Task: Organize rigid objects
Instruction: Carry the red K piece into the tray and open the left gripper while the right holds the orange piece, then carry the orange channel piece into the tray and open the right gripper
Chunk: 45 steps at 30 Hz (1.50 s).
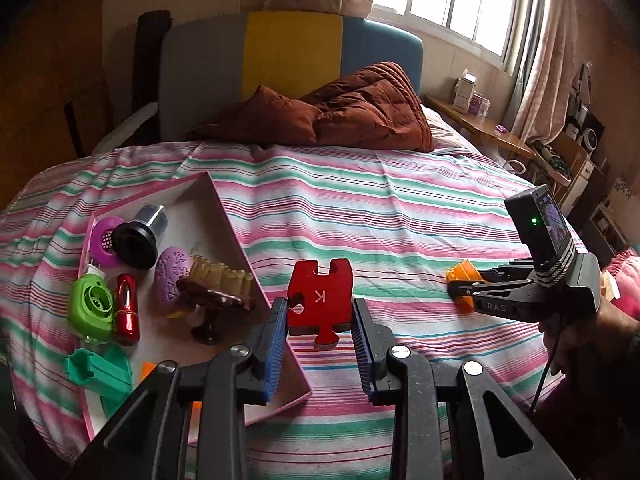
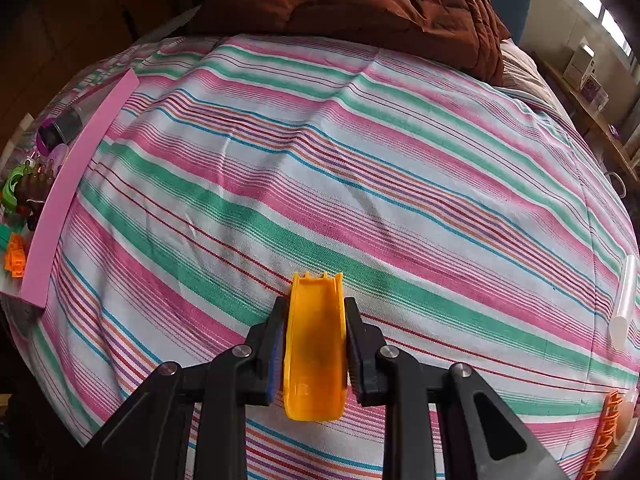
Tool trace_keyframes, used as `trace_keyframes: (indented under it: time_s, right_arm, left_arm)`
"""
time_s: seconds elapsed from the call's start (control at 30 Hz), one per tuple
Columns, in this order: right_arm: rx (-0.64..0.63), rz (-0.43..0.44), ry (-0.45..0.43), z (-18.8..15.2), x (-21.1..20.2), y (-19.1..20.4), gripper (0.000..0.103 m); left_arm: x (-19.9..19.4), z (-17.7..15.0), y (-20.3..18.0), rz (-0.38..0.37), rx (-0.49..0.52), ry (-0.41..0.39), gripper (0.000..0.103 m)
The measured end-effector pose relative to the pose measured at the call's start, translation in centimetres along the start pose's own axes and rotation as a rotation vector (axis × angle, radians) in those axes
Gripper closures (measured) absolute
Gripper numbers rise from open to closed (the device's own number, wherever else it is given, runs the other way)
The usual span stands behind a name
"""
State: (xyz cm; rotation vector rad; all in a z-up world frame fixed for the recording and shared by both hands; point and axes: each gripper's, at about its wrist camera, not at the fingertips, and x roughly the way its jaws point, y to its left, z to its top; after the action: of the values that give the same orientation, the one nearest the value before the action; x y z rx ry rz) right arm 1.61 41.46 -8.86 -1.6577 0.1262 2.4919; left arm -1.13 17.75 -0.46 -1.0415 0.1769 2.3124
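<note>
My left gripper (image 1: 320, 312) is shut on a red wooden puzzle piece (image 1: 320, 296) marked K, held just above the striped bedspread beside the pink box (image 1: 224, 216). The box holds several small things: a green reel (image 1: 90, 304), a red metallic capsule (image 1: 126, 306), a purple egg (image 1: 172, 276), a black-rimmed metal cup (image 1: 140, 236) and a brown stand (image 1: 216, 304). My right gripper (image 2: 315, 308) is shut on a yellow plastic trough-shaped piece (image 2: 316, 340). In the left wrist view that gripper (image 1: 460, 288) sits low over the bed at the right, with the yellow piece (image 1: 464, 272) in it.
A brown quilt (image 1: 352, 108) lies at the head of the bed. A wooden side table (image 1: 480, 124) stands under the window. A white tube (image 2: 624, 300) and an orange ribbed piece (image 2: 604, 436) lie on the bedspread at the right. The pink box wall (image 2: 68, 192) is far left.
</note>
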Motion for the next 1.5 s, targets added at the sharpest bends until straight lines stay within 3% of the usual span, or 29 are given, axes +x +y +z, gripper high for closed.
trace_keyframes:
  time_s: [0.57,0.93,1.17,1.3,1.5]
  right_arm:
    - [-0.016,-0.025,-0.006,-0.5,-0.5,0.4,0.078]
    - [-0.012,-0.023,-0.004,-0.4,-0.5,0.2,0.078]
    - [-0.013,-0.026,-0.003,-0.3,-0.3,0.2,0.078]
    - [0.006,-0.043,0.004,0.0,-0.2,0.3,0.078]
    - [0.061,-0.075,0.002,0.1,-0.5,0.4,0.078]
  left_arm:
    - [-1.2,-2.3,11.2,0.132,-0.250,0.009,0.071]
    - [2.3,-1.3,11.5,0.164,-0.241,0.053,0.070]
    - [1.4,-1.7,11.1,0.198,-0.225,0.041,0.070]
    - [0.4,-1.8,10.8,0.221,-0.213,0.019,0.060]
    - [-0.7,-2.0,10.5,0.220,-0.204,0.003,0.058]
